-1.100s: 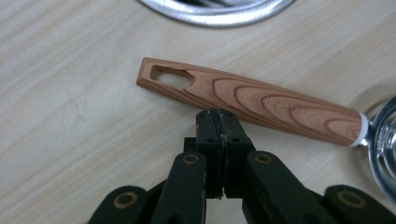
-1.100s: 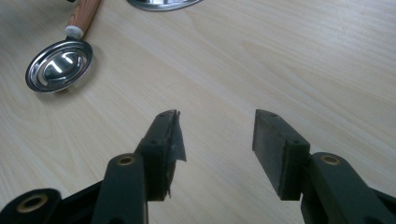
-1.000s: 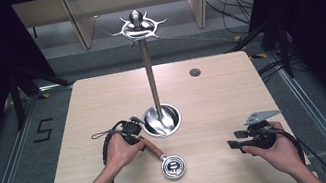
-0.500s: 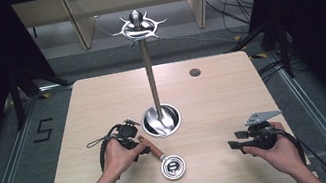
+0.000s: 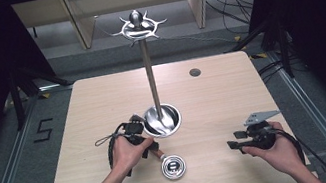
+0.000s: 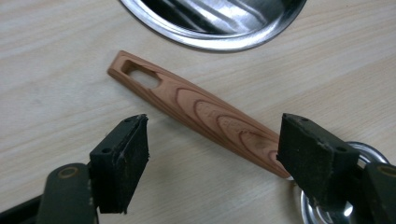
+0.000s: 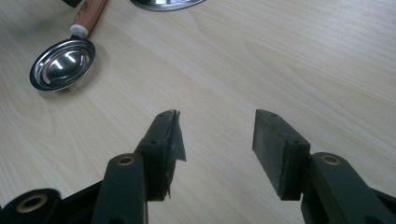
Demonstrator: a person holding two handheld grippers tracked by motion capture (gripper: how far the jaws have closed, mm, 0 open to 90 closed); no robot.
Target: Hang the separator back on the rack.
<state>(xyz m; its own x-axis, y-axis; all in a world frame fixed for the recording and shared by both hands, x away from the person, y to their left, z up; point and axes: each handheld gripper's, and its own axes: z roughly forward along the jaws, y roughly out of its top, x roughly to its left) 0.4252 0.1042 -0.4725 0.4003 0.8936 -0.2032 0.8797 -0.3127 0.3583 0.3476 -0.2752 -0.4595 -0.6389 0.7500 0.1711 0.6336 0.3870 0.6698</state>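
The light wooden tabletop carries everything here. On it stands a tall metal stand with a thin pole, a crown of curved hooks at the top and a round shiny base near the middle of the tabletop. A small dark round spot sits in the tabletop surface behind the stand, toward the far right.

Just in front of the base lies a small ladle with a wooden handle and a round metal bowl. It lies flat on the tabletop; the handle points toward the base and its end with the long slot lies near the rim of the base, not touching it. The bowl faces up and is closer to the person.

The left gripper is held in the left hand, at the left of the ladle and low over the handle. In the left gripper view its fingers stand wide, one on each side of the handle, and the pads do not press on the wood; the fingers have just been opening, and the handle is between them but free.

The right gripper is held in the right hand at the right front part of the tabletop, well apart from the ladle. In the right gripper view its fingers stand wide over bare wood, holding nothing.
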